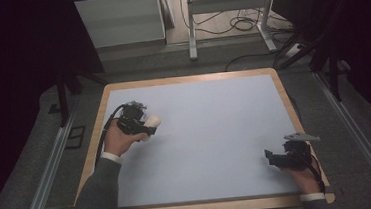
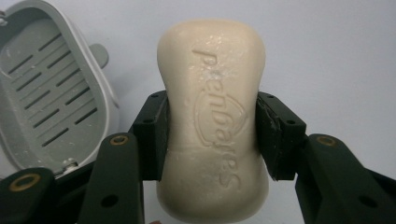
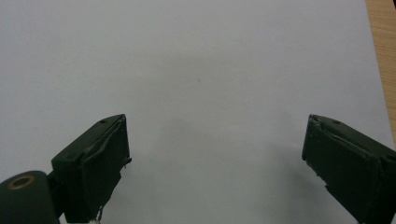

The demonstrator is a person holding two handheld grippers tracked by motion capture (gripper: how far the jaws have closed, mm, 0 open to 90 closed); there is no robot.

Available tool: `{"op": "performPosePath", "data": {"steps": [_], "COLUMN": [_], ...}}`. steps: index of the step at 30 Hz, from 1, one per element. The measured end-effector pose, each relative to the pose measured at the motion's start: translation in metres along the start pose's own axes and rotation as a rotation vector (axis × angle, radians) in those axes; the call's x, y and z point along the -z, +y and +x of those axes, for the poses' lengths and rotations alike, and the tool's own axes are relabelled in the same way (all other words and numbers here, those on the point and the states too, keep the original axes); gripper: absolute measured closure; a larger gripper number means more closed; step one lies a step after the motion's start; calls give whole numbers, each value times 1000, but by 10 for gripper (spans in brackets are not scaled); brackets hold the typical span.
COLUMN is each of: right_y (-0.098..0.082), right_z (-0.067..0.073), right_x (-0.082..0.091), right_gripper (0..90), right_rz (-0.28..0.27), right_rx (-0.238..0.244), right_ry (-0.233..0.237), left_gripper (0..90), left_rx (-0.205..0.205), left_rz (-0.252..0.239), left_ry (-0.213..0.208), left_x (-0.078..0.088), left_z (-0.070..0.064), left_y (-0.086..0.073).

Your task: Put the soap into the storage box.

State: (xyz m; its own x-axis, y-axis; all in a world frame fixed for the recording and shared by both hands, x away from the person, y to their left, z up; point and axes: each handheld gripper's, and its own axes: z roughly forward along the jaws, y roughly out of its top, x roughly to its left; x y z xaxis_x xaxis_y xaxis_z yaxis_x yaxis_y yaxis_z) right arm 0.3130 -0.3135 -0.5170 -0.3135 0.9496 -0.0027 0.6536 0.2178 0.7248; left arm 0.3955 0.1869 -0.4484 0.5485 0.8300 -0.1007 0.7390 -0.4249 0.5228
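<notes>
A cream bar of soap (image 2: 212, 116) with raised lettering sits between the two black jaws of my left gripper (image 2: 211, 135), which is shut on its narrow waist. From above, the soap (image 1: 153, 121) pokes out to the right of the left gripper (image 1: 145, 125), over the left part of the pale blue table mat (image 1: 211, 132). A grey soap dish (image 2: 44, 93) with a slotted bottom lies just left of the soap in the left gripper view. My right gripper (image 3: 215, 158) stands open over bare mat, near the front right corner (image 1: 278, 158).
The mat lies on a wooden table (image 1: 286, 101) whose rim shows at the right of the right gripper view (image 3: 383, 56). Beyond the table stand a white cabinet (image 1: 119, 19), a metal frame (image 1: 226, 11) and floor cables (image 1: 245, 24).
</notes>
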Motion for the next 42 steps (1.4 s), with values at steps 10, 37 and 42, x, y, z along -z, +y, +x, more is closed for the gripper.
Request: {"op": "performPosePath", "data": {"steps": [10,37,42], "right_y": [-1,0,0], "right_z": [0,1,2], "right_x": [-1,1,0], "right_gripper": [71,71,71], "right_rz": [9,-9,-6], "right_rx": [0,11,12], "right_ry": [0,3,1], "left_gripper": [496,496,496], "left_rx": [33,133,132], "left_rz": [-1,-32,-28], "left_ry": [8,56,64], "left_x": [-2,-2,-1], "left_z": [14,46,49], "left_y": [2,10,14]}}
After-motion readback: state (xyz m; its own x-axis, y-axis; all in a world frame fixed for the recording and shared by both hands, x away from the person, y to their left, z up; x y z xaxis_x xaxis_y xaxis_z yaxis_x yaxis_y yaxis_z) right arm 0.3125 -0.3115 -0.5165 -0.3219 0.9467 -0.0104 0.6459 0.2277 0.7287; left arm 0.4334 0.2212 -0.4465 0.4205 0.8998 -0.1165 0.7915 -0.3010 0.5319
